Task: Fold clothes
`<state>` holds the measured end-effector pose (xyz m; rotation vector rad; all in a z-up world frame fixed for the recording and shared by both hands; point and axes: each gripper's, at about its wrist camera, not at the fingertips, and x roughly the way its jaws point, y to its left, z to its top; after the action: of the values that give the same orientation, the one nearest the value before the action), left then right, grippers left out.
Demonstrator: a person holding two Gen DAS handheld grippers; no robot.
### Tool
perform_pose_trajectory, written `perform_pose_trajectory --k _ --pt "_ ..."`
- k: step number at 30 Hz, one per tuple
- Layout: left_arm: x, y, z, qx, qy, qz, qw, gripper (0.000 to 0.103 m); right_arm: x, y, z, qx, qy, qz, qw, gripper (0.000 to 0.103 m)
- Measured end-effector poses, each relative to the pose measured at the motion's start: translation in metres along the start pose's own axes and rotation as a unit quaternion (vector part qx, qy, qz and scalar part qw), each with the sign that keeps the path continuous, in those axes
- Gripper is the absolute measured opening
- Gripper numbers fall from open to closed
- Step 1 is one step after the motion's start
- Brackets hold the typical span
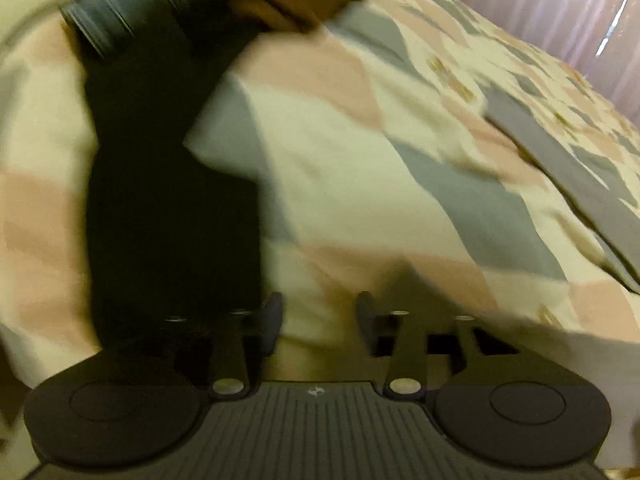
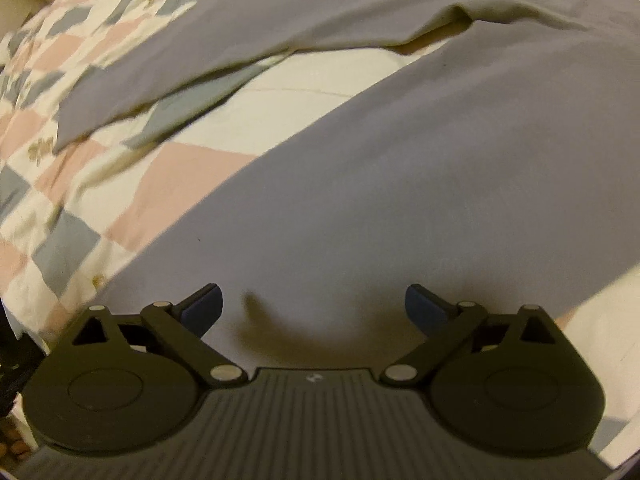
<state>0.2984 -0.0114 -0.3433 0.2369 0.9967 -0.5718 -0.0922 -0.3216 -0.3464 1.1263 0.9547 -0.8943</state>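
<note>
A grey garment [image 2: 400,180] lies spread on a patchwork bedspread [image 2: 168,184], with a long narrow part [image 2: 168,76] reaching to the left. My right gripper [image 2: 314,304] hovers low over the garment's near part, its jaws wide open and holding nothing. In the blurred left wrist view an edge of the grey garment [image 1: 580,184] shows at the right. My left gripper [image 1: 319,316] is open by a narrower gap above the bedspread [image 1: 340,168], away from the garment, with nothing between its fingers.
A person's hand [image 1: 296,4] grips a dark cylindrical handle [image 1: 120,16] at the top left of the left wrist view. A black blurred shape [image 1: 168,200] runs down below it. Pale curtains [image 1: 560,4] hang behind the bed.
</note>
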Motion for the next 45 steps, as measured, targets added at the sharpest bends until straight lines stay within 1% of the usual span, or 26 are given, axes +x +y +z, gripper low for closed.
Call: perform_pose_trajectory --k 2,5,6,7,8,9,11,15,16,18,19,20,21,22,23,24,26,27,28,30,32,33,34,37,41,45 --pt "0.003 -0.011 0.030 0.051 -0.014 -0.018 0.9984 0.044 -0.002 0.003 -0.002 0.012 -0.008 0.000 1.000 0.097" --pt "0.007 -0.027 0.075 0.127 -0.036 -0.046 0.9902 0.045 -0.001 0.011 -0.003 0.035 -0.014 0.006 0.999 0.097" --pt "0.009 -0.033 0.090 0.152 -0.043 -0.055 0.9859 0.048 -0.001 0.014 -0.003 0.042 -0.016 0.009 0.999 0.097" --pt "0.021 -0.055 0.095 0.205 -0.057 -0.060 0.9753 0.048 -0.002 0.016 -0.004 0.049 -0.018 0.013 0.999 0.097" --pt "0.036 -0.082 0.097 0.264 -0.073 -0.064 0.9595 0.049 -0.004 0.018 -0.003 0.053 -0.024 0.016 0.998 0.097" --pt "0.050 -0.109 0.099 0.323 -0.089 -0.068 0.9399 0.050 -0.006 0.020 -0.003 0.056 -0.030 0.019 0.998 0.097" --pt "0.078 -0.156 0.102 0.424 -0.125 -0.070 0.8941 0.050 -0.011 0.019 -0.003 0.065 -0.042 0.018 0.997 0.097" --pt "0.136 -0.208 0.102 0.550 -0.172 -0.020 0.8167 0.052 -0.012 0.001 -0.007 0.113 -0.049 0.005 0.992 0.098" --pt "0.147 -0.214 0.100 0.573 -0.175 -0.010 0.8005 0.050 -0.011 -0.004 -0.010 0.127 -0.049 0.001 0.991 0.098" --pt "0.165 -0.221 0.101 0.594 -0.168 -0.006 0.7867 0.014 -0.011 -0.011 -0.014 0.151 -0.050 -0.002 0.987 0.098" --pt "0.169 -0.219 0.107 0.591 -0.165 -0.006 0.7900 0.015 -0.012 -0.014 -0.016 0.160 -0.052 -0.002 0.986 0.098" --pt "0.168 -0.215 0.116 0.575 -0.162 -0.010 0.8022 0.016 -0.014 -0.016 -0.018 0.167 -0.056 0.000 0.984 0.098" --pt "0.163 -0.208 0.128 0.544 -0.159 -0.015 0.8239 0.025 -0.016 -0.018 -0.020 0.170 -0.058 0.001 0.984 0.098" --pt "0.159 -0.199 0.139 0.505 -0.157 -0.011 0.8490 0.031 -0.017 -0.020 -0.021 0.173 -0.059 0.000 0.983 0.098" --pt "0.153 -0.188 0.147 0.464 -0.152 -0.017 0.8724 0.053 -0.017 -0.021 -0.022 0.177 -0.059 -0.001 0.982 0.098" --pt "0.145 -0.175 0.153 0.423 -0.146 -0.026 0.8936 0.070 -0.018 -0.024 -0.022 0.183 -0.060 -0.001 0.981 0.098" --pt "0.130 -0.150 0.166 0.339 -0.134 -0.045 0.9301 0.072 -0.016 -0.027 -0.021 0.192 -0.059 0.005 0.980 0.098" --pt "0.127 -0.145 0.166 0.315 -0.132 -0.055 0.9383 0.078 -0.015 -0.029 -0.020 0.194 -0.059 0.008 0.979 0.098" --pt "0.125 -0.141 0.163 0.296 -0.131 -0.064 0.9438 0.083 -0.012 -0.029 -0.018 0.193 -0.058 0.013 0.979 0.098" --pt "0.127 -0.137 0.157 0.256 -0.135 -0.081 0.9539 0.103 -0.006 -0.029 -0.011 0.184 -0.056 0.019 0.981 0.098" --pt "0.149 -0.132 0.146 0.203 -0.127 -0.103 0.9655 0.103 -0.002 -0.027 -0.004 0.165 -0.056 0.026 0.984 0.098" --pt "0.164 -0.128 0.141 0.174 -0.104 -0.109 0.9732 0.103 -0.002 -0.026 -0.001 0.154 -0.057 0.028 0.986 0.098" --pt "0.179 -0.124 0.134 0.150 -0.097 -0.111 0.9775 0.103 -0.001 -0.025 0.001 0.139 -0.057 0.030 0.988 0.098" --pt "0.183 -0.131 0.105 0.165 -0.154 -0.089 0.9701 0.103 0.002 -0.024 0.004 0.097 -0.049 0.026 0.994 0.098" --pt "0.187 -0.149 0.086 0.229 -0.176 -0.035 0.9568 0.103 0.011 -0.025 0.004 0.051 -0.031 0.023 0.998 0.098" --pt "0.188 -0.155 0.083 0.251 -0.179 -0.013 0.9513 0.103 0.015 -0.021 -0.001 0.004 -0.025 0.026 0.999 0.100"
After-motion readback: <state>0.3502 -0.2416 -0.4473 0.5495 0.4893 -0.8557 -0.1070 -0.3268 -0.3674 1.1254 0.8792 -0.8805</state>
